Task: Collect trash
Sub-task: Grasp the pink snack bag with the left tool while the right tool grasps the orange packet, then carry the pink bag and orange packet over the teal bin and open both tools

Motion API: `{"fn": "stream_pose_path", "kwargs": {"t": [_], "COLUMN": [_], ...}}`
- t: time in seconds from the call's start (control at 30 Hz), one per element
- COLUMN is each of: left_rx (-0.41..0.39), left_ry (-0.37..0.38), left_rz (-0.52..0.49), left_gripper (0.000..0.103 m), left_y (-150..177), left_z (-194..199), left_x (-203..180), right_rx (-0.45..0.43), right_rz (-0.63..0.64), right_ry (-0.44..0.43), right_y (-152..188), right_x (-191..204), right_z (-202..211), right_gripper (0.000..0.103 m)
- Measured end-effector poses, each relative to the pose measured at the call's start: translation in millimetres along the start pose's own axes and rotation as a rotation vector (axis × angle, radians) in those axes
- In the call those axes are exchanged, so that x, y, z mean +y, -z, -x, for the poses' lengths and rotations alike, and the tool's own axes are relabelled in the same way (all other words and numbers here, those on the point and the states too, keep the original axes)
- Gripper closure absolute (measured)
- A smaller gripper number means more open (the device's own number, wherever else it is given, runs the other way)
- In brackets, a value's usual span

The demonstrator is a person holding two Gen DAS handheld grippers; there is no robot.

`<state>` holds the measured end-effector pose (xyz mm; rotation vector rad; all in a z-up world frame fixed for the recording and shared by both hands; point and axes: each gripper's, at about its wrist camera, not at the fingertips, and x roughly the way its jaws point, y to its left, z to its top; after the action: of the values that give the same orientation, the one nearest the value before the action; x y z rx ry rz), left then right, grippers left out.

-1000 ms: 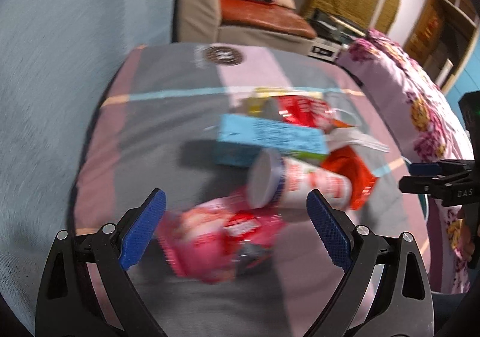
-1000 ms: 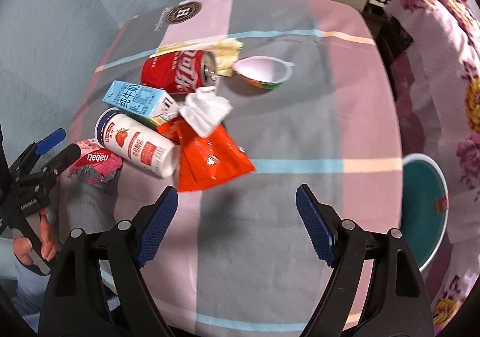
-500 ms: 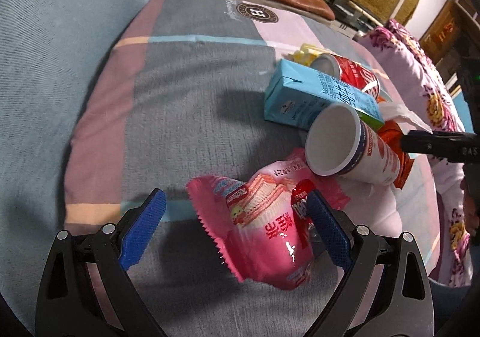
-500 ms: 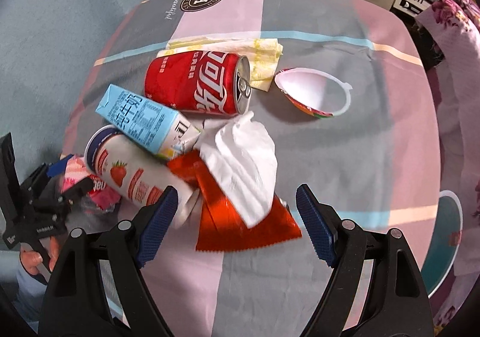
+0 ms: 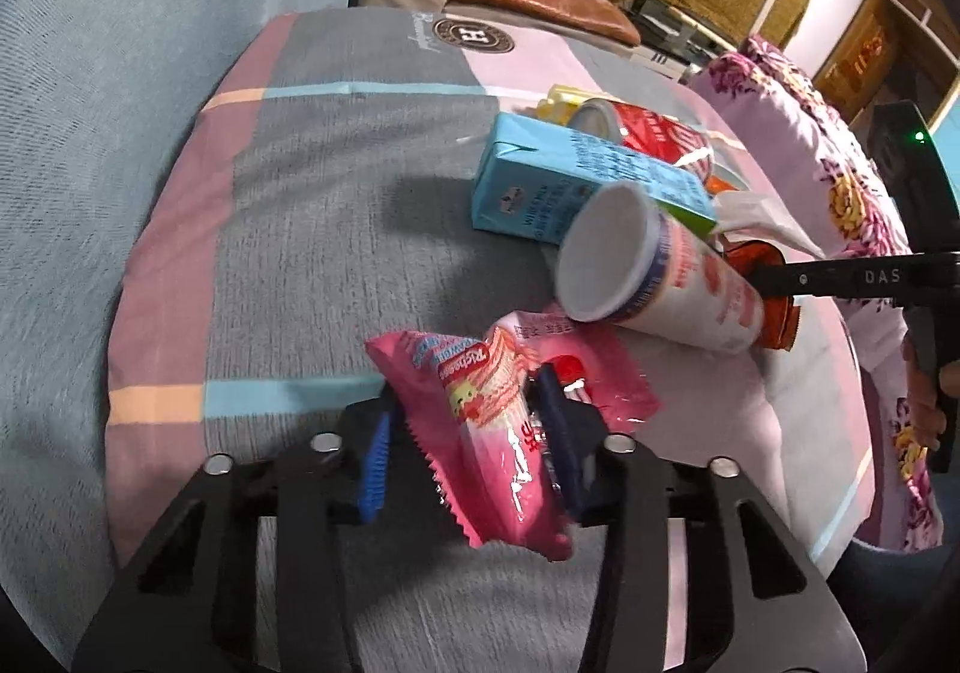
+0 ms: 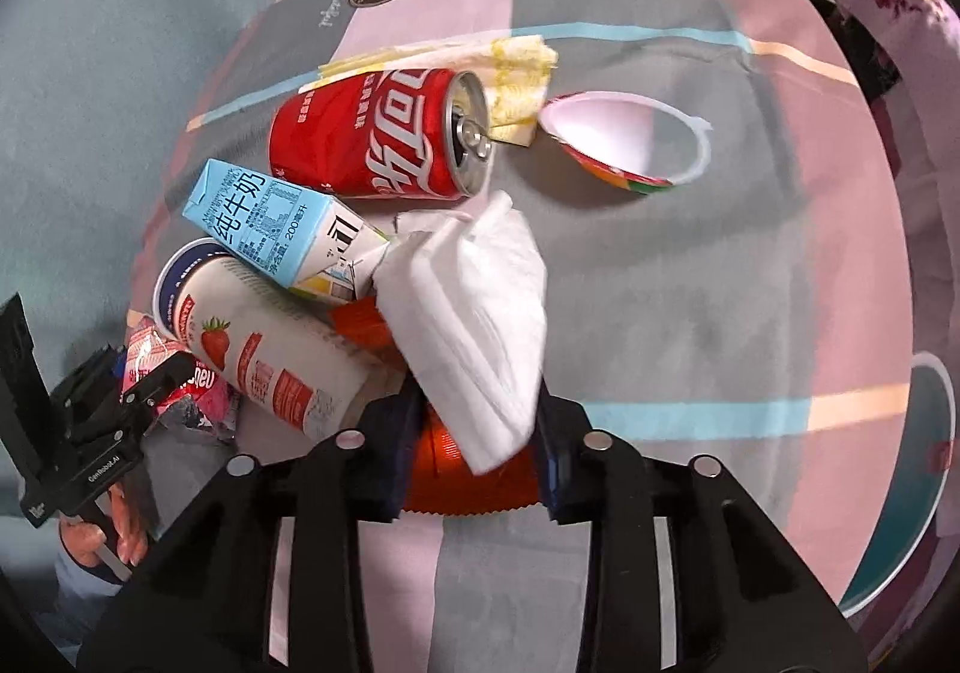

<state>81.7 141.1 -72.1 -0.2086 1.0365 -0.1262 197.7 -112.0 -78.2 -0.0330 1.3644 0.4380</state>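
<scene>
Left gripper [image 5: 465, 433] fingers closing on pink wrapper [image 5: 492, 415].

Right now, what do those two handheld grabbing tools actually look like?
Both look alike: the left gripper and right gripper have black plastic frames with cut-out openings, silver round bolts at the joints, and blue ribbed pads on the two fingers. Small white lettering marks the black bodies.

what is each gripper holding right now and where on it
Both grippers' jaws are closing. Left gripper: pink snack wrapper, pinched across its middle. Right gripper: orange wrapper and white tissue, at their near ends.
</scene>
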Motion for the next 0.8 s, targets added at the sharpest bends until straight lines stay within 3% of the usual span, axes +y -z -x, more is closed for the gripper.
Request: {"fn": "stream_pose_path", "kwargs": {"t": [0.47,0.8], "left_rx": [0.016,-0.023], "left_ry": [0.069,0.141], "left_rz": [-0.112,-0.237], "left_gripper": [0.070,0.070], "left_y": [26.8,9.1], "left_z": [22.9,24.2], "left_x": [-69.6,-152.0], "right_rx": [-0.047,-0.164], "right_rz": [-0.064,-0.135], "right_ry": [-0.011,-0.013], "right_y": [69.4,96.6], "right_x": [-33.2,-67.2], "right_z": [48.4,97.3], "right_gripper": [0.078,0.078]}}
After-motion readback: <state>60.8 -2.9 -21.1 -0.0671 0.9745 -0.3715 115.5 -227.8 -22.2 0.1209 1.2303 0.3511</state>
